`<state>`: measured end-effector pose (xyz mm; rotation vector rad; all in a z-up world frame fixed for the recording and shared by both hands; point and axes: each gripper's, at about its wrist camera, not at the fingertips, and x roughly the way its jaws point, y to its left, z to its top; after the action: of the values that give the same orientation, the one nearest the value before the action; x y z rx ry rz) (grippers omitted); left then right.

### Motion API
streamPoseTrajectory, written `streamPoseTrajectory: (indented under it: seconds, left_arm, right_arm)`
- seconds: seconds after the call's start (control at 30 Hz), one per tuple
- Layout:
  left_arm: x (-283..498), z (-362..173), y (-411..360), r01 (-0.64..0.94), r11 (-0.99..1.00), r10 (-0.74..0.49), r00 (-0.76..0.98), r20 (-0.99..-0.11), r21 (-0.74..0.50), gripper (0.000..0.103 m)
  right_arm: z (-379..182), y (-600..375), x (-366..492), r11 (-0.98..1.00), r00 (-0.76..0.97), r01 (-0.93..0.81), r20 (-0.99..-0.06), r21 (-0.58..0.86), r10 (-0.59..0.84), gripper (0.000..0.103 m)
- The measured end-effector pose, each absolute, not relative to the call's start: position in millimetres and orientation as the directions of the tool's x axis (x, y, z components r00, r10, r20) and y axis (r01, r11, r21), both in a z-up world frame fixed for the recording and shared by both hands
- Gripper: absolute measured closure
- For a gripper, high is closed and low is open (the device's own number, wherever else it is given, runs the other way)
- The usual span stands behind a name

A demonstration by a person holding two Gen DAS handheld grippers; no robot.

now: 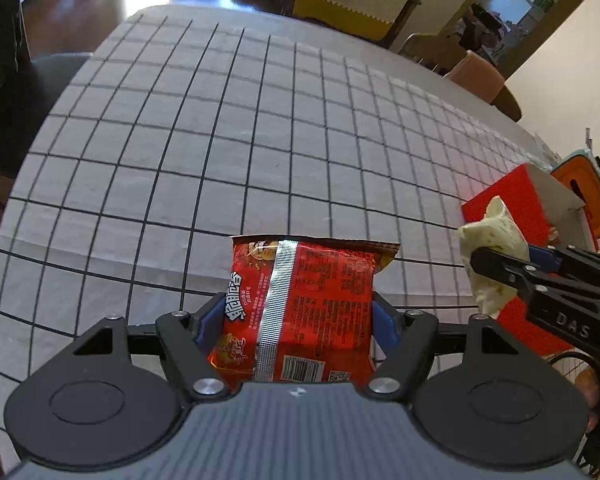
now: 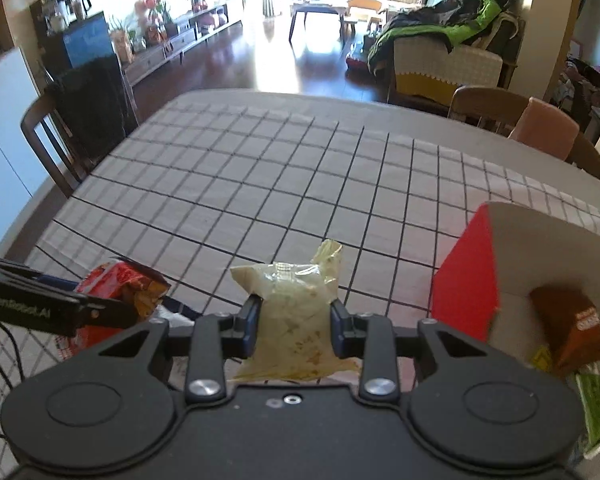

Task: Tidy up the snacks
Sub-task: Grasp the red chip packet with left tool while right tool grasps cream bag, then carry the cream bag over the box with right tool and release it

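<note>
Your left gripper (image 1: 298, 316) has its blue pads pressed against both sides of a red snack packet (image 1: 300, 312), holding it upright above the table (image 1: 220, 140) with its silver back seam facing the camera and its crimped top edge pointing away from you; from the right wrist view the same packet (image 2: 124, 284) shows at the left, pinched in the left gripper's black fingers (image 2: 100, 312). Your right gripper (image 2: 294, 318) is closed on a pale yellow clear bag (image 2: 292, 320), its pads clamped on either side of the bag's middle, the knotted top sticking up and forward; in the left wrist view that bag (image 1: 488, 248) hangs at the right edge in the black fingers (image 1: 500, 268), just in front of the red cardboard box (image 1: 524, 204). The box (image 2: 464, 280) stands open on the table to the right of your right gripper, red outside and plain inside; a brown packet (image 2: 572, 332) leans in it, with a green packet (image 2: 596, 412) below it, though you cannot tell whether the green one lies wholly inside. An orange container (image 1: 584, 196) sits just behind the box; the table wears a grey cloth with a dark grid; chairs (image 2: 52, 136) stand around it.
</note>
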<state>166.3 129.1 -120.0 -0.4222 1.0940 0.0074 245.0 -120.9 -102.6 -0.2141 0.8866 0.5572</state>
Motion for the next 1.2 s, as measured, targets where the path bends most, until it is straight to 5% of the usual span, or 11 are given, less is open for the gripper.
streamPoseTrajectory:
  seconds: [0.57,1.07,1.2]
  left_arm:
    - [143.8,-35.8,54.2,-0.066,0.951,-0.208,0.586,-0.783,-0.302,0.03]
    - [166.8,-6.7,-62.3,0.077,0.963,-0.249,0.608,-0.754,-0.257,0.03]
    - [178.7,-5.2,-95.4,0.119,0.964,-0.261,0.61,-0.748,-0.238,0.041]
  right_arm:
    - [-31.3,-213.0,187.1,0.855,0.614,-0.511,-0.66,0.086,0.433,0.07]
    - [-25.2,-318.1,197.1,0.901,0.678,-0.422,-0.625,0.099,0.387,0.07]
    - [-31.5,-347.5,205.4,0.916,0.692,-0.387,-0.625,0.102,0.362,0.07]
